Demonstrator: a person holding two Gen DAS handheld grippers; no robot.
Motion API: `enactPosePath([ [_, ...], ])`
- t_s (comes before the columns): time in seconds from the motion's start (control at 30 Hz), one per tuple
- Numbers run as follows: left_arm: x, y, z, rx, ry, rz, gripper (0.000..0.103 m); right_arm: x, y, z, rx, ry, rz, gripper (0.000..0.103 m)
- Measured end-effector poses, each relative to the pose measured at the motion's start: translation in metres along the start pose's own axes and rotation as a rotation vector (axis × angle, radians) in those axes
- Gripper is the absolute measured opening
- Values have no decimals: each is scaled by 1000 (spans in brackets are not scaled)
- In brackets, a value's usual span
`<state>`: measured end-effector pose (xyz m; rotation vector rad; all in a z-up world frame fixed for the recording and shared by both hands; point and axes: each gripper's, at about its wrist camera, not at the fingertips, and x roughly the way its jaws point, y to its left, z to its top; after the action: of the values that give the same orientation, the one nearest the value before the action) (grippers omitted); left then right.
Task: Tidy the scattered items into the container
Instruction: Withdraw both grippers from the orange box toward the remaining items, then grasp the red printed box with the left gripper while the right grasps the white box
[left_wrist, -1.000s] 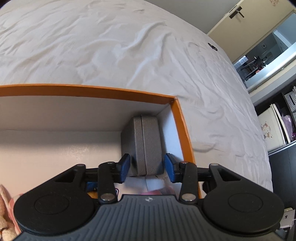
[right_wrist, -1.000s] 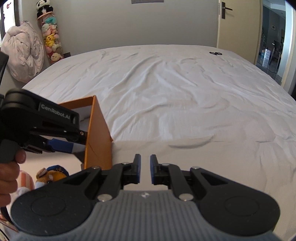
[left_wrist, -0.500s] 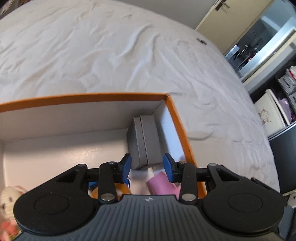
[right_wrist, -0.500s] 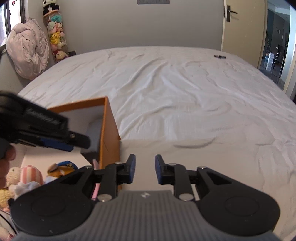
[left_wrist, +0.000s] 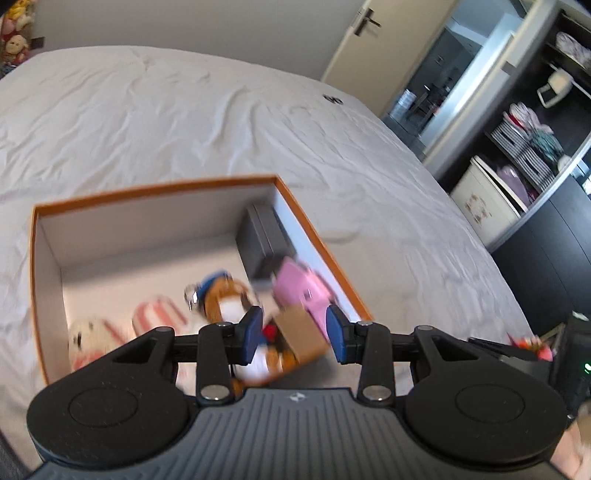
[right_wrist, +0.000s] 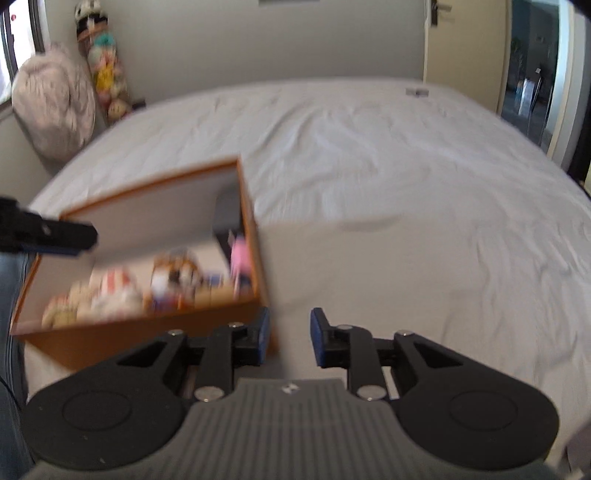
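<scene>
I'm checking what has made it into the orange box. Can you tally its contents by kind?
In the orange box, as far as the blur allows:
Plush toys: 3 (cream, red-striped, orange-and-white)
Grey cases: 1
Pink items: 1
Brown cardboard pieces: 1
Total: 6

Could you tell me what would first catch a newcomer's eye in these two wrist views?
The orange box sitting on the wide white bed stands out first. Inside it, plush toys crowd the near side, with a pink item and a grey case against its right wall. A small dark object lies alone at the bed's far corner, and both the left gripper and right gripper hang open and empty.
</scene>
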<state>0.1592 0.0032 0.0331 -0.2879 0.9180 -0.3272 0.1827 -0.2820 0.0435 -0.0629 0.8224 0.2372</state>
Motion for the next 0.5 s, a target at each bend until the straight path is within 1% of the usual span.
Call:
enactPosePath([
  [0.1,0,-4,-19,33,72,-11,43,-3,5,-19,-35,93,14,36],
  [0.17,7,-4,-33,45,130,-17,43,-1,9,-32,-54,156,25,37],
  [0.23,17,-4,-49,53,189,-34,43,4,11,-43,-40,222,30,39],
  [0.33,35,-1,-69,58,265,-71,43,12,18,-58,-88,309,44,43],
  [0.4,44,0,-82,77,292,-53,43,13,25,-65,-161,314,33,43],
  [0.47,53,5,-89,67,312,-35,44,14,31,-68,-213,329,29,46],
  [0.5,57,9,-90,50,317,-27,45,17,32,-68,-223,344,45,52],
])
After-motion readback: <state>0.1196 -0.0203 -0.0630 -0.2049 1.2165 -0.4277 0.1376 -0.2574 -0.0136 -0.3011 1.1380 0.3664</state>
